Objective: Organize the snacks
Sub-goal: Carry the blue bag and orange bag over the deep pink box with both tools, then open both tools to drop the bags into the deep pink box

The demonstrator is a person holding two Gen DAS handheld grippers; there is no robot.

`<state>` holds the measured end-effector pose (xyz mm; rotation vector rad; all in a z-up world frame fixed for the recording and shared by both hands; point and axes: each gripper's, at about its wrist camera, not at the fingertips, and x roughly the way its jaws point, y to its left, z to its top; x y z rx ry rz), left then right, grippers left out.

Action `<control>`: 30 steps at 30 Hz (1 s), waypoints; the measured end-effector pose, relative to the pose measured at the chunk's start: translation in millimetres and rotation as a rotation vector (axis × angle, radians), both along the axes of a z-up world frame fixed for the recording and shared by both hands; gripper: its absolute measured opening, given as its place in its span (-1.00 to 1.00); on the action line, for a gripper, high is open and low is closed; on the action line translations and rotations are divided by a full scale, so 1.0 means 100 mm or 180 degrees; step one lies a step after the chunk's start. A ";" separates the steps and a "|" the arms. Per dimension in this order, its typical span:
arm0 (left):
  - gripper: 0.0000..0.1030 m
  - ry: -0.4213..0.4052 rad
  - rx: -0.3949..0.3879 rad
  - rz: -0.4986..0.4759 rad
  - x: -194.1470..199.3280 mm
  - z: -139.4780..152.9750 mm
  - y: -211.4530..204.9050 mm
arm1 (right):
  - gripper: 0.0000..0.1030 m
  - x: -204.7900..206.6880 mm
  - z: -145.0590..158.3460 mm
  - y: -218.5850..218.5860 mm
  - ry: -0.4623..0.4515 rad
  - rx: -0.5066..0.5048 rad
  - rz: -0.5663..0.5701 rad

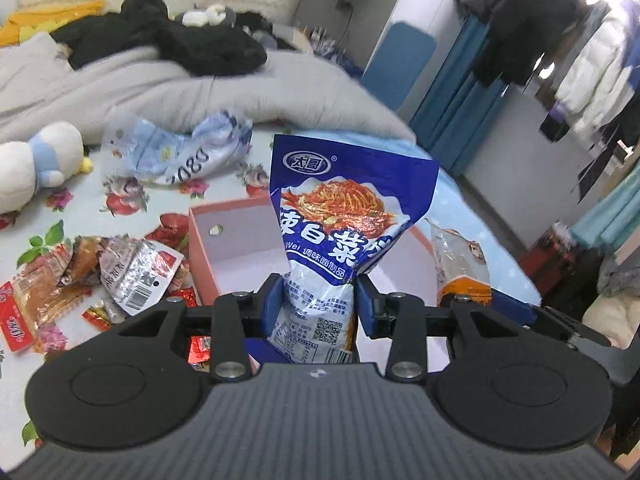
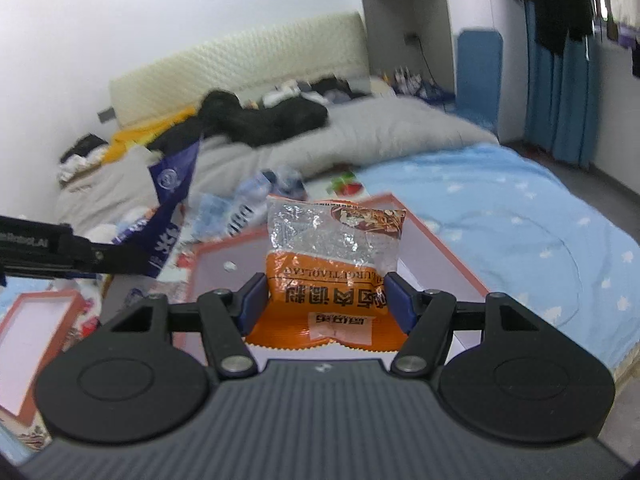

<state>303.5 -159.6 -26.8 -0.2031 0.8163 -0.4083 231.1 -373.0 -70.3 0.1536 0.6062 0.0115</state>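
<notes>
My left gripper [image 1: 318, 300] is shut on a blue snack bag [image 1: 344, 208] and holds it upright above the pink box [image 1: 208, 248]. My right gripper [image 2: 326, 300] is shut on an orange and clear snack packet [image 2: 332, 264] and holds it above the same pink box [image 2: 440, 248]. The orange packet [image 1: 460, 264] also shows at the right of the left wrist view. The blue bag [image 2: 172, 216] and the left gripper's arm show at the left of the right wrist view. The box looks empty inside where I can see it.
Several loose snack packets [image 1: 80, 276] lie on the floral sheet left of the box. A crumpled pale blue bag [image 1: 176, 152] lies behind it. A plush toy [image 1: 36, 164] sits at far left. A second pink tray [image 2: 36, 336] lies at left. Grey duvet [image 2: 360, 136] behind.
</notes>
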 end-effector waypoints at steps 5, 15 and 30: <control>-0.12 0.0274 0.0013 -0.0010 0.42 -0.26 -0.10 | 0.29 0.28 -0.22 -0.13 0.0292 0.0050 -0.0077; -0.12 0.0489 0.0194 0.0022 0.79 -0.54 -0.14 | 0.30 0.50 -0.49 -0.09 0.0632 0.0014 0.0095; 0.37 0.0065 0.0279 0.0032 0.40 -0.28 0.07 | 0.70 0.32 -0.45 -0.11 0.0580 0.0056 -0.0073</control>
